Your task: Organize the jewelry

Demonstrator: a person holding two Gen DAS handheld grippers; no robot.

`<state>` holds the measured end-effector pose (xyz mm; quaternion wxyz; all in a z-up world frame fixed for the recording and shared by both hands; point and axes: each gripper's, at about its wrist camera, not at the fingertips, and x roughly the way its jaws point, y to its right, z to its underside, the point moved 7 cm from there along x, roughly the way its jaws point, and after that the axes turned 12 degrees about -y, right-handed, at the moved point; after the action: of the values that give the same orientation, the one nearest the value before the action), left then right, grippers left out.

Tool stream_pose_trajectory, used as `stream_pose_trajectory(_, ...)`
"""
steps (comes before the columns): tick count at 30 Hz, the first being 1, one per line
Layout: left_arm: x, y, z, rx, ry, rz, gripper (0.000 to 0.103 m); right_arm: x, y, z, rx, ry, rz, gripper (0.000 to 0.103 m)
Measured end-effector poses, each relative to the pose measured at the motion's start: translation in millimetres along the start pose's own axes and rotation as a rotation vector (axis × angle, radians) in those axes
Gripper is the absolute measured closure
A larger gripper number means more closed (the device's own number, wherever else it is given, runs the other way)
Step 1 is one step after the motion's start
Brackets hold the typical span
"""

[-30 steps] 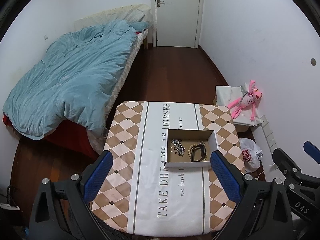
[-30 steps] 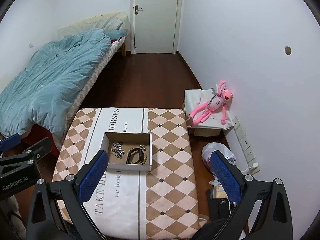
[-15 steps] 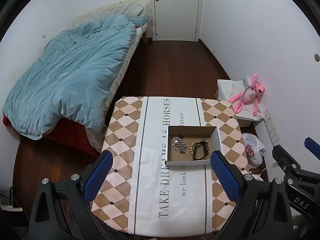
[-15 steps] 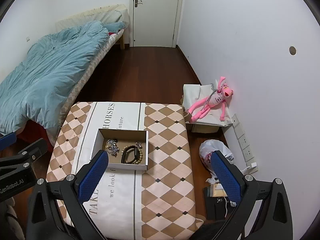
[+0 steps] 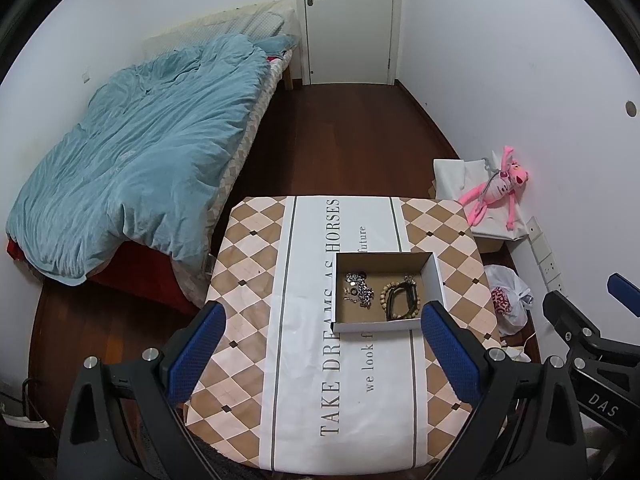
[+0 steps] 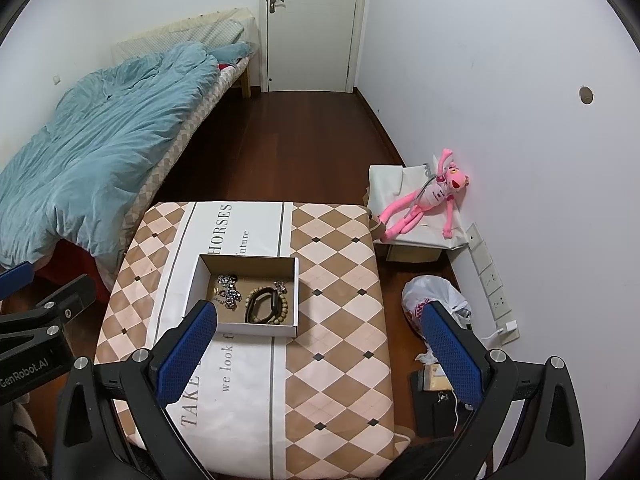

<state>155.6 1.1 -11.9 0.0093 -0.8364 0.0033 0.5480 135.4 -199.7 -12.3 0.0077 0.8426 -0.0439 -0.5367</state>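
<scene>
A shallow cardboard box (image 5: 436,280) (image 6: 192,284) sits on the table with the checked cloth (image 5: 248,280) (image 6: 340,320). Inside lie a tangle of silver jewelry (image 5: 358,288) (image 6: 228,292) and beaded and dark bracelets (image 5: 400,300) (image 6: 266,306). My left gripper (image 5: 322,336) hangs open high above the table, nearer than the box. My right gripper (image 6: 318,340) is also open and high, with the box under its left finger. Both hold nothing.
A bed with a blue duvet (image 5: 140,152) stands to the left. A pink plush toy (image 6: 428,196) lies on a white box by the right wall. A plastic bag (image 6: 432,300) and dark items lie on the floor to the right. A closed door (image 5: 348,20) is at the far end.
Both grippers have risen and tilted a little, so the table and box sit lower and slightly closer in view. The jaws remain open and the jewelry has not moved.
</scene>
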Motion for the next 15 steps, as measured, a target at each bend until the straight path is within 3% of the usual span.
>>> stream_pose_trajectory(15, 0.0, 0.9, 3.6, 0.011, -0.002, 0.008, 0.003, 1.2, 0.7, 3.2, 0.004, -0.006, -0.002, 0.000)
